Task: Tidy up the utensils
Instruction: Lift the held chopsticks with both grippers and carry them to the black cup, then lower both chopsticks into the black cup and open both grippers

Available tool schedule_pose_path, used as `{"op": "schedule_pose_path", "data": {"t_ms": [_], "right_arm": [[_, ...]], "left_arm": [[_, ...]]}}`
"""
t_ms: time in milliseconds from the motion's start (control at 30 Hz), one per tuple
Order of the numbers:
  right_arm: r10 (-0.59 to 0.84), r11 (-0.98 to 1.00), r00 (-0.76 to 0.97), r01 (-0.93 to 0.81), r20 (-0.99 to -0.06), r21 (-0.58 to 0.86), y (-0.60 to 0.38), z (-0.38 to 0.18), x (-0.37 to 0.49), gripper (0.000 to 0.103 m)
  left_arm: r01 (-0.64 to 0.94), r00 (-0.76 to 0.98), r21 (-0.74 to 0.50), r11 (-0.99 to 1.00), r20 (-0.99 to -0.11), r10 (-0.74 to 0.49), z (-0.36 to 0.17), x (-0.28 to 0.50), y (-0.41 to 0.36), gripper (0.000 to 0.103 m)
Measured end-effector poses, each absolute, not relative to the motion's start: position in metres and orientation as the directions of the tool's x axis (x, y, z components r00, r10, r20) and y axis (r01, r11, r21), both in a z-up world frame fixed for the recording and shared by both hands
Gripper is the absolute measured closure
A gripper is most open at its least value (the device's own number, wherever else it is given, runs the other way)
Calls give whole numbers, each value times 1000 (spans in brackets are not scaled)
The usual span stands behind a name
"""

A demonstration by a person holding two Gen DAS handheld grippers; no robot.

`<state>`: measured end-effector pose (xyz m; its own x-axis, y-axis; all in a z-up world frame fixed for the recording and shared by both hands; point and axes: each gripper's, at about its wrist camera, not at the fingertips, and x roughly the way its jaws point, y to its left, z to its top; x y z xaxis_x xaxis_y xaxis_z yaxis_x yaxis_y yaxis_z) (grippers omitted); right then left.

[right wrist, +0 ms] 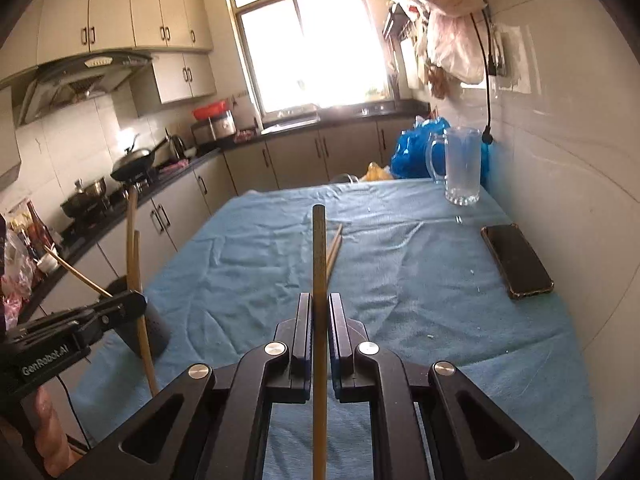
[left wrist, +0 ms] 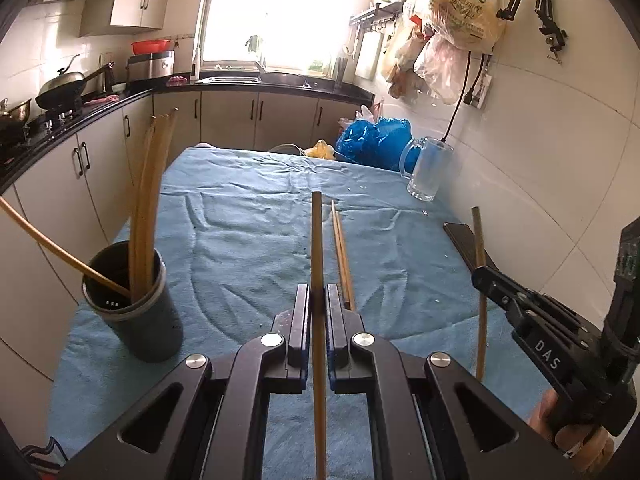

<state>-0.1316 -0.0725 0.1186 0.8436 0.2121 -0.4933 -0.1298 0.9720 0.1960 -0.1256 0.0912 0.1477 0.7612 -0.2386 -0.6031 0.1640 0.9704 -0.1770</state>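
Two pale wooden chopsticks, one (left wrist: 318, 248) clamped in the left claw (left wrist: 318, 300), the other (right wrist: 319, 256) in the right claw (right wrist: 319, 308).

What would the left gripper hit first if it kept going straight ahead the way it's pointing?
Probably the loose chopsticks lying on the blue cloth, just right of the left gripper. Its own chopstick leads. If it passes above them, the way looks free to the table's far edge; depth is unclear.

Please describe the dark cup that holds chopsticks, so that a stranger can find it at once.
Start from the blue cloth covering the table. At its near left edge stands the dark holder, upright, with chopsticks in it. The glass mug, far right, is clear and holds none.
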Motion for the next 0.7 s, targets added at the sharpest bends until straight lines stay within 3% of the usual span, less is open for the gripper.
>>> {"op": "schedule_pose_path", "data": {"t_ms": [400, 700], "right_arm": [[203, 974, 878, -137, -434, 179, -68, 135, -145, 96], [229, 967, 886, -162, -403, 195, -61, 148, -148, 96]], "left_arm": [[138, 816, -115, 984, -549, -179, 165, -148, 96, 97], [134, 834, -164, 977, -513, -201, 181, -159, 118, 97]]}}
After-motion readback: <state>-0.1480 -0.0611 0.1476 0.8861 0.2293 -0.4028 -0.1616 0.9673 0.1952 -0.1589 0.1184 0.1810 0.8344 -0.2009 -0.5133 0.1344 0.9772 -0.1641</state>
